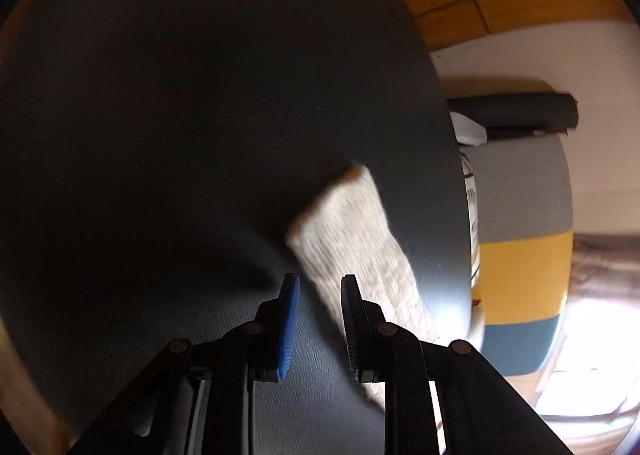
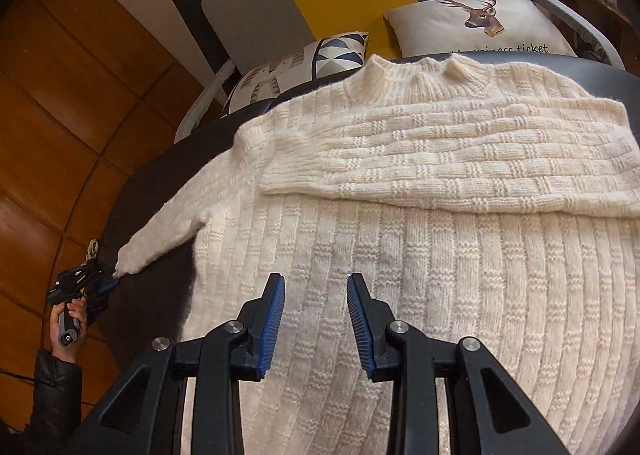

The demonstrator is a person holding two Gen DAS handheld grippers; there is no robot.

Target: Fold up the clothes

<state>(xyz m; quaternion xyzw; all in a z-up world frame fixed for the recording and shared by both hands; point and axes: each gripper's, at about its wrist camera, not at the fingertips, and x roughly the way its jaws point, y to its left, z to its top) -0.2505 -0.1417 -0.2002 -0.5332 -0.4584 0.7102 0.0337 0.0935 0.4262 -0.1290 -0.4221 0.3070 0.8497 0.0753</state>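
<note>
Two things could bite here, I reckon. The left gripper (image 1: 319, 321) has its jaws apart with the cuff of the sleeve (image 1: 360, 251) running off to its right and a bit past the tips, not between the pads, so closing now would likely pinch only the dark mat (image 1: 180, 115). And the knit looks soft and stretchy, so a tug by the cuff could drag the whole sweater (image 2: 420, 255) sideways and undo the other sleeve (image 2: 460, 159), which lies folded across the chest.

From the right wrist view, the sweater lies flat on the mat, collar at the far side near the pillows (image 2: 480, 31). The right gripper (image 2: 316, 329) hangs over the near lower body with its jaws apart, gripping nothing. The unfolded sleeve stretches out left to where the left gripper sits.
</note>
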